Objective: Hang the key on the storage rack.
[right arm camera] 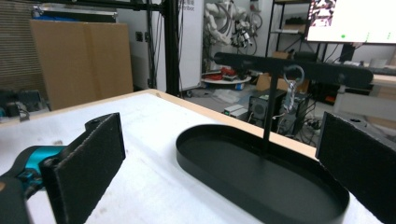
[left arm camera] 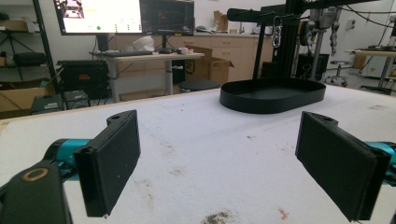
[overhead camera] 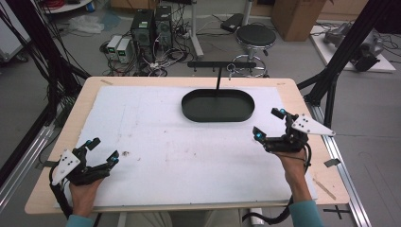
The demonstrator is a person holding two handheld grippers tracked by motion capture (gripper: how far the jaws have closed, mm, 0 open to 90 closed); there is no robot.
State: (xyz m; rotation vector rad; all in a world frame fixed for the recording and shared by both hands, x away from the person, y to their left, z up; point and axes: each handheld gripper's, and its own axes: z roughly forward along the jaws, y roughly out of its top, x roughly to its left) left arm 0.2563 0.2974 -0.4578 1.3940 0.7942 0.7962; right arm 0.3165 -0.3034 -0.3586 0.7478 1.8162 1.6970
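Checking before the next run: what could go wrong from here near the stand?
1. The right gripper, jaws open and empty, sits close to the black tray; a quick reach could knock it.
2. The metal clip hangs loosely from the crossbar, so it may swing when gripped.

The tray (overhead camera: 218,105) lies on the worktop (overhead camera: 156,142), toward its far edge. A post with a crossbar (overhead camera: 221,64) rises from the tray's far side. The left hand-held gripper (overhead camera: 100,152) sits well apart, near-left of the tray; the right hand-held gripper (overhead camera: 268,124) just near-right of it.
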